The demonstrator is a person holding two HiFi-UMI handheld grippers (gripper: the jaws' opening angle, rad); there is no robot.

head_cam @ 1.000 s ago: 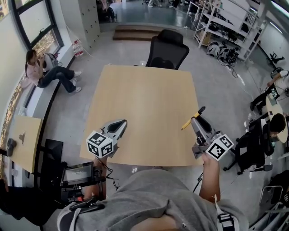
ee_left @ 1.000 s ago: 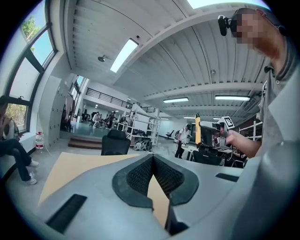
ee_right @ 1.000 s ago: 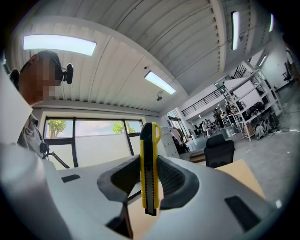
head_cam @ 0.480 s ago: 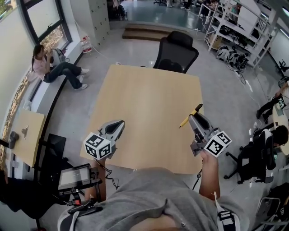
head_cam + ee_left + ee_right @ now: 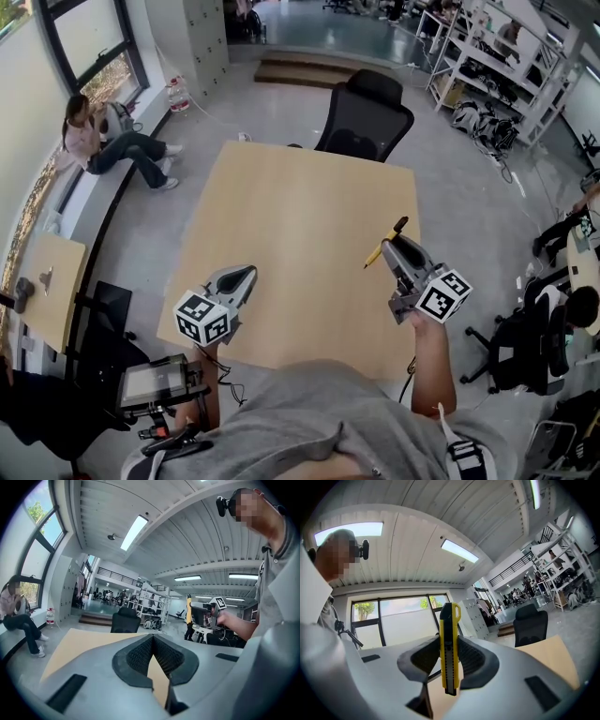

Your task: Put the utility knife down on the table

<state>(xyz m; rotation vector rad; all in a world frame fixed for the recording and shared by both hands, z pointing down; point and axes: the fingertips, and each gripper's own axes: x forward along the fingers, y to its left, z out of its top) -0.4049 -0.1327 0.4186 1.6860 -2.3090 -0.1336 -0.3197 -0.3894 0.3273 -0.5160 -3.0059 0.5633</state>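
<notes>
The yellow utility knife (image 5: 383, 246) is clamped in my right gripper (image 5: 391, 243), which is shut on it. It hangs above the right side of the light wooden table (image 5: 300, 225), black tip pointing away and up. In the right gripper view the knife (image 5: 449, 648) stands upright between the dark pads (image 5: 472, 657). My left gripper (image 5: 247, 273) hovers over the table's near left part, shut with nothing in it; its pads (image 5: 139, 656) meet at the tips. From the left gripper view the knife (image 5: 189, 611) shows at the right.
A black office chair (image 5: 366, 114) stands at the table's far end. A person (image 5: 103, 141) sits on a bench by the left window. A small side table (image 5: 45, 291) and a screen on a stand (image 5: 155, 382) are at the left. Shelving (image 5: 487, 66) and a seated person (image 5: 574, 302) are at the right.
My right gripper has carried the knife a little to the left, from the table's right edge to over its top. The left gripper has hardly moved; the head view shifted.
</notes>
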